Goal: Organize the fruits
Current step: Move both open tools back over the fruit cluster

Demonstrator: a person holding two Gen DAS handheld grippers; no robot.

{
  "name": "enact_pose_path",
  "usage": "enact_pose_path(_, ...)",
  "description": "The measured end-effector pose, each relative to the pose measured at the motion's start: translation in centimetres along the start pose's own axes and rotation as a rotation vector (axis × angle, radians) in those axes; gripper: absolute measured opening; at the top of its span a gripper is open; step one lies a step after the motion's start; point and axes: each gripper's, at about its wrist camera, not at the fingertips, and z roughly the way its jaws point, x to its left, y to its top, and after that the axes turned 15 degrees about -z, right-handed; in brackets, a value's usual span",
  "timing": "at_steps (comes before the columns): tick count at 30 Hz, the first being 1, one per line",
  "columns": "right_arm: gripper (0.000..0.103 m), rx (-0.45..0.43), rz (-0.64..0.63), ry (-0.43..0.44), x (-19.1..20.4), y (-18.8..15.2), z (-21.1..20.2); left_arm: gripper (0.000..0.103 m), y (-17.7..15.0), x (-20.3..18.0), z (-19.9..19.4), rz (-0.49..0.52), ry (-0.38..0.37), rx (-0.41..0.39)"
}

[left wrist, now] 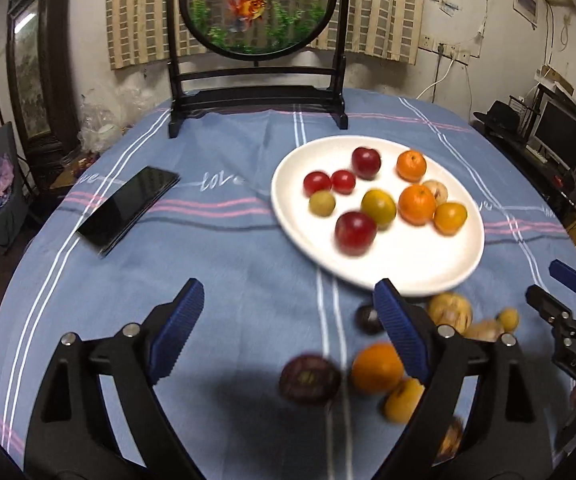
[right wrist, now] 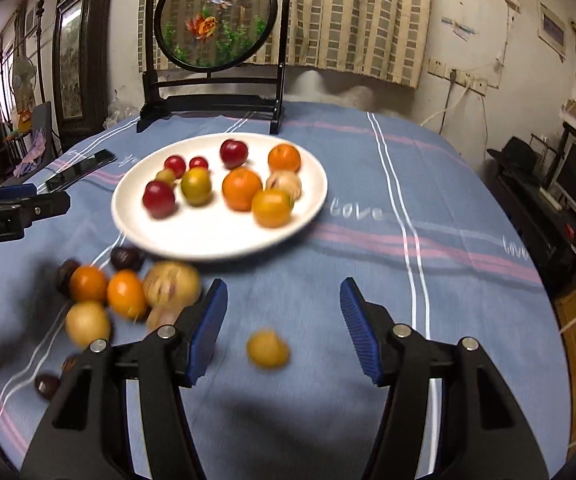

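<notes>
My table is covered by a blue striped cloth (left wrist: 224, 280), and the white plate (left wrist: 415, 264) sits toward its far middle, already carrying about ten fruits: red plums, oranges, yellow-green ones. A black phone (left wrist: 130, 208) lies to the left, well apart from the plate. The fruits still to be sorted lie loose on the cloth just in front of the plate's near rim: a cluster (right wrist: 128, 292) of oranges, pale yellow fruits and dark purple ones.

My left gripper (left wrist: 288, 328) stands wide with nothing between its pads; a dark purple fruit (left wrist: 309, 378) and an orange (left wrist: 377, 368) lie on the cloth just beyond and below it. My right gripper (right wrist: 284, 328) is about half open and also holds nothing; a small yellow fruit (right wrist: 268, 348) rests on the cloth between its fingers, untouched by either pad.

I judge that the step in hand is picking the next loose fruit for each side. To do it well I should centre each fruit between the pads before closing, come down low enough to catch it at its widest part, and close gently, since round fruit rolls away from a one-sided push. The left should take the purple fruit rather than the orange, which touches a yellow neighbour. On the plate, bare space remains along the near rim.
</notes>
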Motion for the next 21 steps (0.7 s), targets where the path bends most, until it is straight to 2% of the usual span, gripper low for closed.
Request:
enact_pose_path(7, 0.060, -0.004, 0.069, 0.038, 1.3, -2.9, -2.3, 0.088, -3.1, 1.8, -1.7, -0.031, -0.006, 0.034)
enact_pose_path(11, 0.060, 0.013, 0.120, 0.061, 1.4, -3.8, -2.8, 0.088, -4.3, 2.0, -2.4, -0.001, 0.004, 0.023)
enact_pose_path(17, 0.060, 0.036, 0.167, 0.080, 1.7, -4.6, -2.8, 0.089, -4.9, 2.1, -1.8, 0.047, 0.039, 0.031)
enact_pose_path(21, 0.060, 0.042, 0.143, 0.085, 2.1, -4.8, -2.6, 0.089, -5.0, 2.3, -1.1, 0.054, 0.043, 0.047)
